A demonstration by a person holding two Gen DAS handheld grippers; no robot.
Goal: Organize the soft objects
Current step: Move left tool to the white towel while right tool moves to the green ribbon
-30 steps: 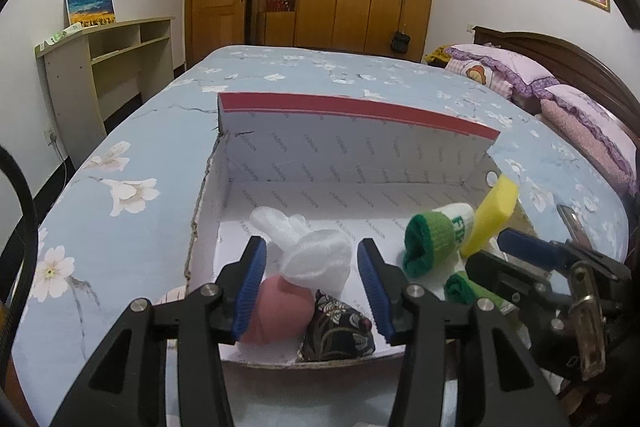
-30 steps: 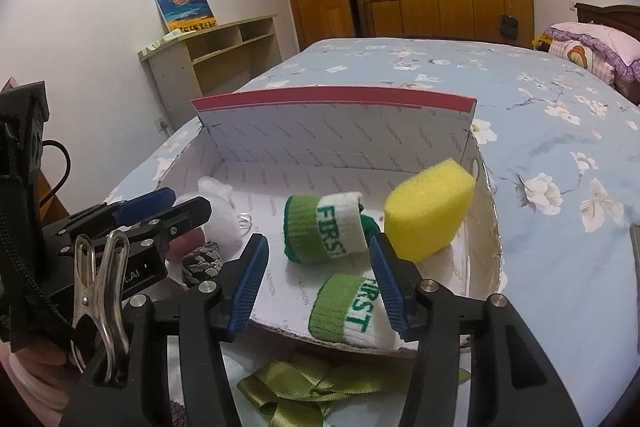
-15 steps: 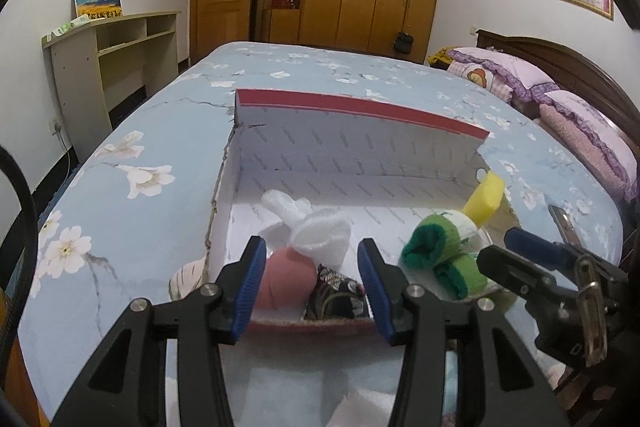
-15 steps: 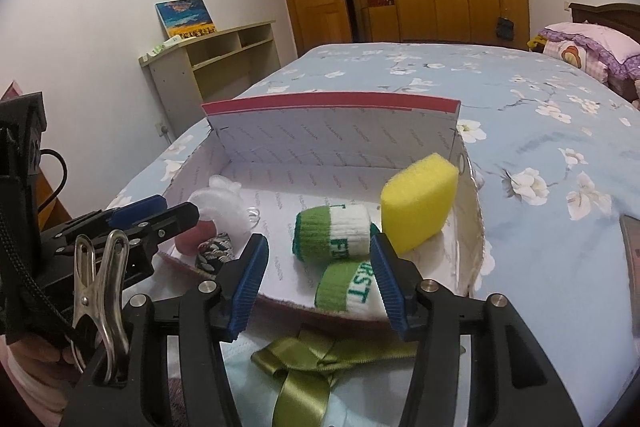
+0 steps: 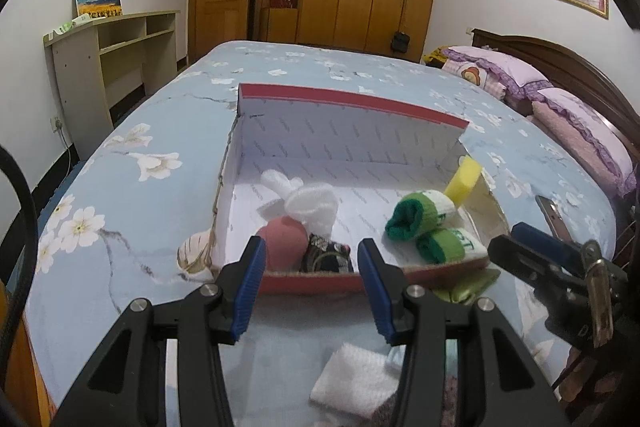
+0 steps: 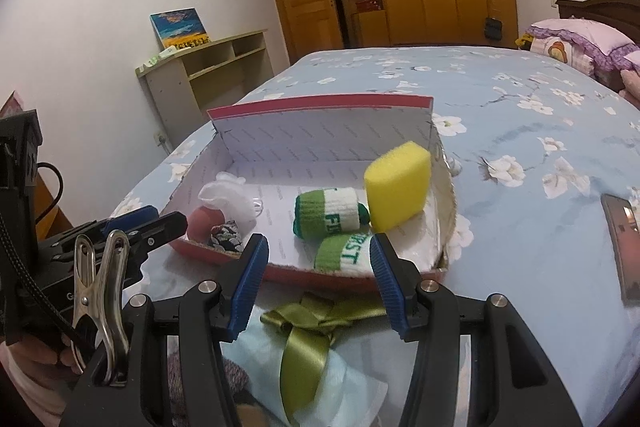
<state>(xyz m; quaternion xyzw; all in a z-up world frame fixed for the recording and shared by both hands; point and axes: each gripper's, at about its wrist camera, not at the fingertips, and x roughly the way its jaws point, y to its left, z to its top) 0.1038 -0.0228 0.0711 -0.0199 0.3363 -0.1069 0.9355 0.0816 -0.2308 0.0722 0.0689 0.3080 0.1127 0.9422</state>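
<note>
Left tongs, right tongs apart, empty, angled down before box

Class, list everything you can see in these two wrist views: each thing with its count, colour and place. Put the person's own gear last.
box: one, red outside, white inside, open on the bed
sponge: one, yellow, right end of box
rolled socks: two, green and white, in box beside sponge
white cloth item: one, left part of box
pink item: one, under the white one
dark patterned pouch: one, front left of box
ribbon: one, olive green, on bed before box
bedspread: one, blue, floral
left gripper: black with blue pads, open, empty
right gripper: same, open, empty
</note>
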